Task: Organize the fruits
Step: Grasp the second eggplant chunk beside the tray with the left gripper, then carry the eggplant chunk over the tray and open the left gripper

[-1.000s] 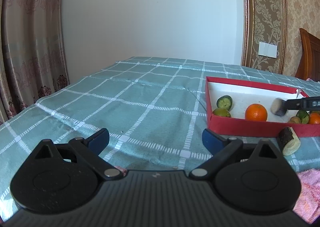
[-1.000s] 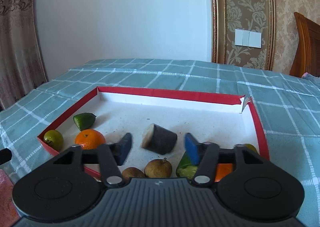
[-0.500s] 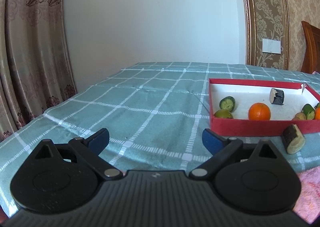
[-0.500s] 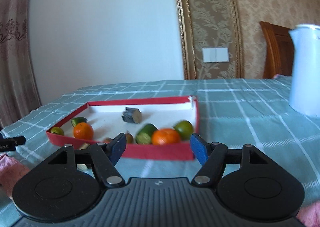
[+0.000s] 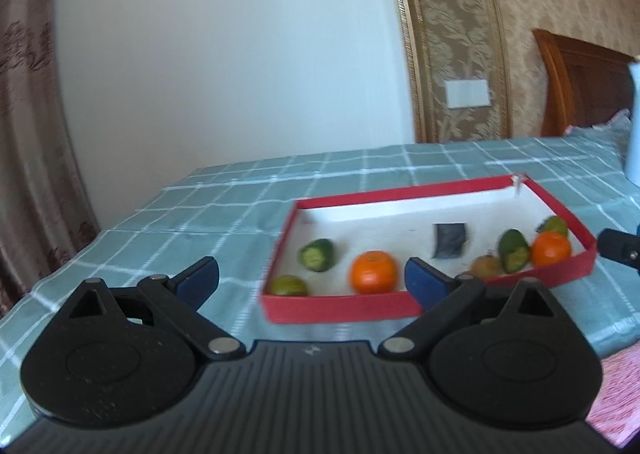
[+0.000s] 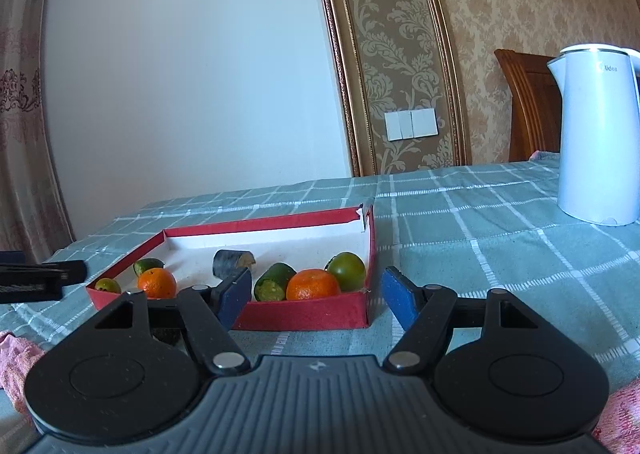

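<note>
A red box [image 5: 344,307] with a white floor sits on the checked tablecloth and holds two oranges [image 5: 373,272], several green fruits [image 5: 317,254], brown fruits [image 5: 485,266] and a dark cane piece [image 5: 450,240]. The right wrist view shows the same box [image 6: 308,314], oranges [image 6: 312,284] and cane piece [image 6: 233,263]. My left gripper [image 5: 312,281] is open and empty, just short of the box's near wall. My right gripper [image 6: 316,293] is open and empty, before the box's near right corner.
A white kettle [image 6: 598,134] stands on the table at the right. Pink cloth [image 5: 618,394] lies near the front edge. A wooden chair [image 6: 528,102] stands behind the table. The left gripper's tip [image 6: 40,278] shows at the left of the right wrist view.
The right gripper let go of the cane piece in the box and drew back to the box's front. The left gripper swung right toward the box, which now looks nearer.
</note>
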